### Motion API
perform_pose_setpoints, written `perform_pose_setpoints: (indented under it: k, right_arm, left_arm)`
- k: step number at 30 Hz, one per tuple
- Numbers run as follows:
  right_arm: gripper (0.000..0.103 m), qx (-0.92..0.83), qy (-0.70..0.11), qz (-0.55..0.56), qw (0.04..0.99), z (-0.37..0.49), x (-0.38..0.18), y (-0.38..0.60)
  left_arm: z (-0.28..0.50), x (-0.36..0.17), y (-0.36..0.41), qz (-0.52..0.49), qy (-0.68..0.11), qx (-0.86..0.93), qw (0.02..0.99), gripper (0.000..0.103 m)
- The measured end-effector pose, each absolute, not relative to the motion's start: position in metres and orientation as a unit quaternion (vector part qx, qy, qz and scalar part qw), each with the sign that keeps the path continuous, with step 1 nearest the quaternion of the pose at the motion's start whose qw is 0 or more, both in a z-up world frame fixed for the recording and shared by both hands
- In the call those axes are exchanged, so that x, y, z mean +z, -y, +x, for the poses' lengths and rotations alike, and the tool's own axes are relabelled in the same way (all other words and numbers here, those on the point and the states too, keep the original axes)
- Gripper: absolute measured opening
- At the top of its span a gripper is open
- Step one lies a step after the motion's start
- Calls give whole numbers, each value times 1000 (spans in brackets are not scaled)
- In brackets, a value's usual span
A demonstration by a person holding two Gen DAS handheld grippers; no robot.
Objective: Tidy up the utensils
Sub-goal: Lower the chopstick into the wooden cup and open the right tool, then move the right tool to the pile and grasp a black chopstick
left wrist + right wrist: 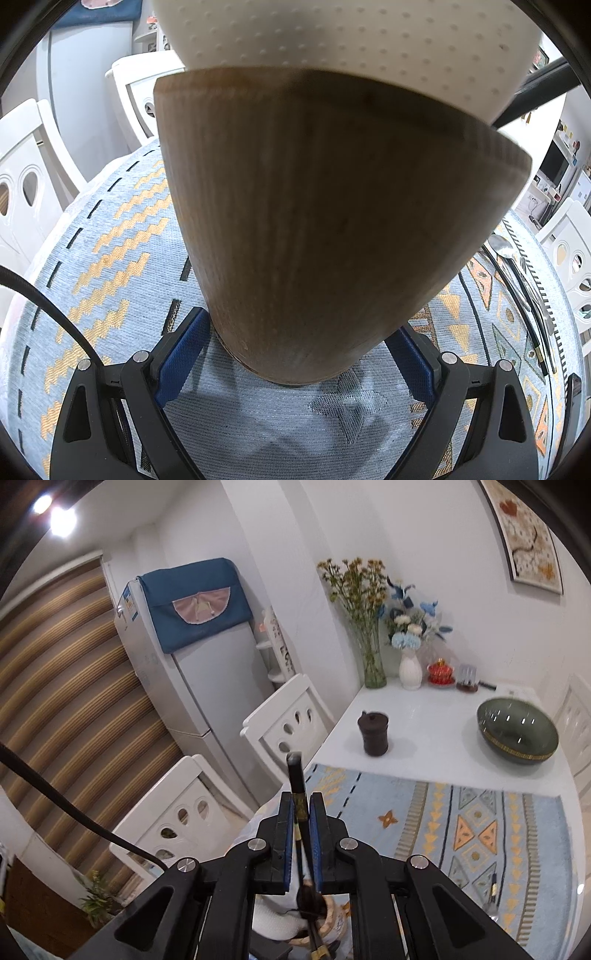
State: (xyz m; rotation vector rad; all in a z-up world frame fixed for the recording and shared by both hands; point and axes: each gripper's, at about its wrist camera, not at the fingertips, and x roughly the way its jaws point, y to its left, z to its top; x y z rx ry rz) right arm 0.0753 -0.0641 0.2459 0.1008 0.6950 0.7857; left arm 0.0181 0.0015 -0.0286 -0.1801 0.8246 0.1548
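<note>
A wooden utensil holder (314, 221) with a white dotted liner (369, 44) fills the left wrist view. It stands on the patterned mat (110, 258), and my left gripper (299, 332) is shut on its base, a blue pad on each side. A black chopstick (295, 771) with a gold band rises between the blue pads of my right gripper (303, 801), which is shut on it. Its lower end reaches down into the holder (332, 919) beneath. The same stick (535, 88) slants in over the holder's rim. A spoon (502, 245), a fork (524, 264) and another chopstick (532, 332) lie on the mat.
On the white table (424, 746) beyond the mat (480, 830) are a dark lidded cup (373, 734), a green bowl (517, 734) and flower vases (373, 664) at the wall. White chairs (288, 727) stand along the left edge, with a fridge (207, 664) behind them.
</note>
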Motion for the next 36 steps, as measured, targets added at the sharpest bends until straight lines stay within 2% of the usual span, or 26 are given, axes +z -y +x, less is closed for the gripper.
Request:
perform_pose_setpoints:
  k: [2,7,9,11,17,20,27,36]
  right_arm:
    - [15,377,-336,54,861,76,249,68]
    - [16,370,-297,82,877,74,278,98]
    - [22,362,-274,97,886,72,293,116]
    - [43,358,-255,110,891,70,306,133]
    - [51,337,-194,147,909,54,335,194]
    - [60,298,-190,142,925,51,336,217]
    - [61,234,-261,159,923,62,293,254]
    - [61,149,-422,184,875,101,178,281]
  left_arm:
    - [18,-29,-2,-87,-400,75,909,94]
    - [18,-30,-3,-87,-400,76,909,94]
    - [18,-31,-3,-87,-401,76,909,94]
    - [18,-31,-3,-87,-401,76,909,94]
    - [17,-31,-3,-87,-401,76,909,94]
    - [18,-31,-3,-87,-400,76,909,94]
    - [18,-28,0,-87,-400,76,909,94]
    - [18,-28,0,-86,-400,79,909,94]
